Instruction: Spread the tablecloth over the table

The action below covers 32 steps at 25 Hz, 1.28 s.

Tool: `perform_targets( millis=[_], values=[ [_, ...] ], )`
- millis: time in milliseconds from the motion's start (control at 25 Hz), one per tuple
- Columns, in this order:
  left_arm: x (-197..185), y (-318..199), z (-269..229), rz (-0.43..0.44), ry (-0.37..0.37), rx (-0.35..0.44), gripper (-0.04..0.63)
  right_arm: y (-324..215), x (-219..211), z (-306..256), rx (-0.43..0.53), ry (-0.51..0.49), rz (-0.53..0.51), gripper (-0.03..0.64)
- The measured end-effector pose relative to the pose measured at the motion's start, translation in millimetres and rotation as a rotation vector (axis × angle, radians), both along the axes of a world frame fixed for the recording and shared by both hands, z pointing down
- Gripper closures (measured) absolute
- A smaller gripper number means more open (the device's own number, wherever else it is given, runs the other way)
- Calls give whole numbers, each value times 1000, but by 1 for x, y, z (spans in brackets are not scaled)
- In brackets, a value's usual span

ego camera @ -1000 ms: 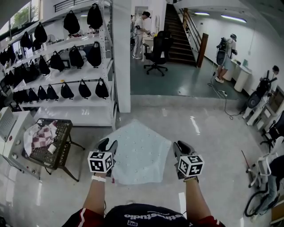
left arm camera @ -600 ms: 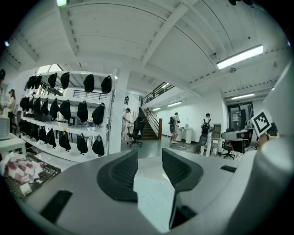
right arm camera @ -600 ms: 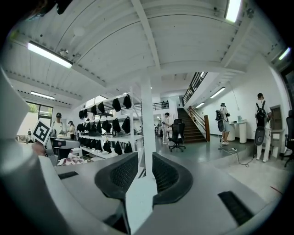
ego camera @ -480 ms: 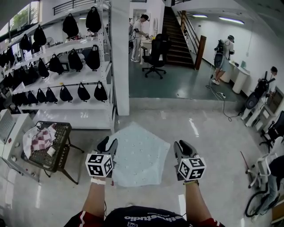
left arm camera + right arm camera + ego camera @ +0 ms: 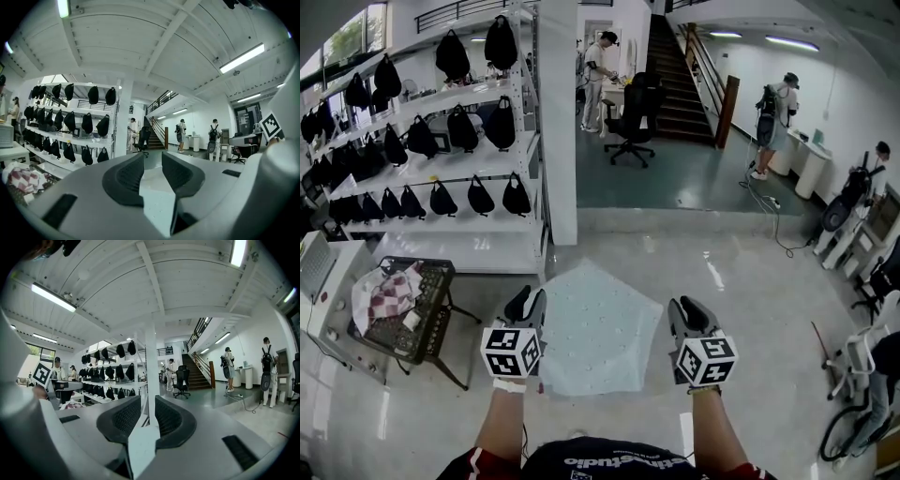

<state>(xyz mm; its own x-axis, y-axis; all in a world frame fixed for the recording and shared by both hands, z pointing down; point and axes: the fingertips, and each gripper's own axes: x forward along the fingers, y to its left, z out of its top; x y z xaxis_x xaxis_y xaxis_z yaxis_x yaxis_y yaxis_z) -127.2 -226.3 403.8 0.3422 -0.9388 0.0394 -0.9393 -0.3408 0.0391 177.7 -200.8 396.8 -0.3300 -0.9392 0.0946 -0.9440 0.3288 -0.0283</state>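
Two hand-held grippers carry the tablecloth (image 5: 595, 328) in the air between them, low in the middle of the head view. The left gripper (image 5: 528, 300) takes its left edge and the right gripper (image 5: 686, 307) its right edge, both pointing level and away from the person. In the left gripper view the jaws have just been closing. They stand a narrow slot apart at the tips, with the pale cloth caught between them lower down. In the right gripper view the jaws are drawn in on a thin upright strip of the same cloth.

The cloth's far corner points toward the white pillar (image 5: 558, 122) at upper centre and stops well short of it. Its near edge runs straight across between the forearms. At left, a black wire-topped stand (image 5: 427, 319) with a checked rag (image 5: 389, 292) on it sits near the left gripper, apart from the cloth. To the right, glossy floor (image 5: 750, 281) lies open up to the clutter at the frame's right edge. Farther off, a low step (image 5: 694, 216) borders a green floor with an office chair (image 5: 636, 117) and a staircase (image 5: 675, 75).

The cloth is thin, pale mint and dotted with small spots, and it shows as a five-sided shape. The jaw pads are black and ribbed, and the gripper bodies are smooth grey. The shelves (image 5: 469, 159) at upper left are white and hung with black bags.
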Motion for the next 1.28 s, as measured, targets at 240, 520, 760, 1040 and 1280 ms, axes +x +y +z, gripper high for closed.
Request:
perform_targets(
  millis=[240, 520, 760, 1040, 1280],
  values=[
    [4, 2, -6, 17, -3, 12, 474, -1, -2, -4, -2, -13, 3, 514],
    [1, 2, -11, 3, -4, 31, 515, -2, -1, -5, -9, -39, 1, 515],
    [1, 3, -16, -8, 0, 37, 532, -2, -2, -12, 4, -31, -4, 515],
    [-1, 4, -12, -5, 22, 31, 557, -1, -4, -9, 16, -28, 0, 546],
    [-3, 3, -8, -8, 25, 25, 574, -2, 0, -10, 17, -33, 20, 568]
  ],
)
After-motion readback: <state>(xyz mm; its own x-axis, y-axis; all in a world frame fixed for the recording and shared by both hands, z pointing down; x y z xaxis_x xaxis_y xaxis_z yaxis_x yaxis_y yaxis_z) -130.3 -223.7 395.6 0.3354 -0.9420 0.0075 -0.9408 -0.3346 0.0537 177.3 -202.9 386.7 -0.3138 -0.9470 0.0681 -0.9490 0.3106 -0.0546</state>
